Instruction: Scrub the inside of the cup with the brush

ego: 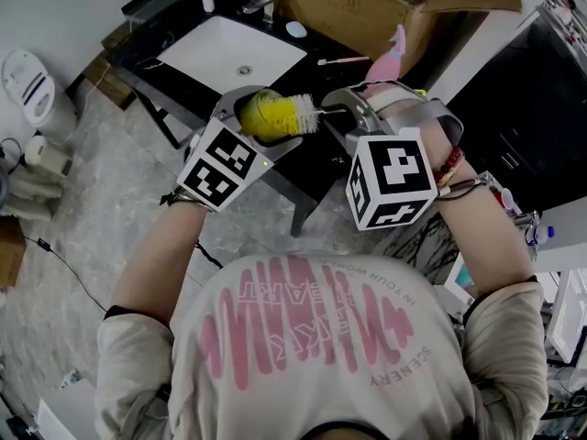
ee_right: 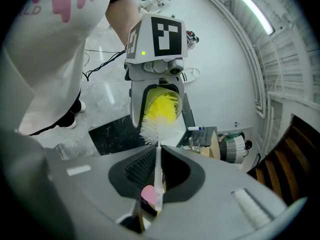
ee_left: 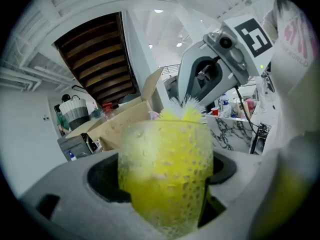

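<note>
While the cup [ego: 260, 115] is clamped in the left gripper [ego: 249, 110], it lies on its side just above centre of the head view, mouth toward the right of the frame. In the left gripper view the cup [ee_left: 165, 176] fills the centre-bottom, with both jaws closed on its dimpled, see-through wall. The wall shows yellow throughout.

The brush [ego: 303, 113] meets the cup at the mouth. Its white bristles sit at the rim, and yellow bristles reach inside. In the left gripper view the bristle tips [ee_left: 187, 113] stick up past the cup's far rim.

The right gripper [ego: 353, 122] is clenched on the brush handle. In the right gripper view the thin white handle [ee_right: 158, 176] runs straight up between the closed jaws, with a pink end at the bottom. The bristle head enters the cup [ee_right: 162, 106] at upper centre. The left gripper [ee_right: 157, 100] frames the cup there.

Each gripper carries a black-and-white marker cube: left unit [ego: 218, 166], right unit [ego: 392, 180].

Surroundings, head view:
- White sink [ego: 215, 51], upper left, set in a dark counter [ego: 316, 159].
- Cardboard box [ego: 358, 12], top centre.
- Person's forearms and a white shirt w/ pink print [ego: 312, 337], bottom.
</note>
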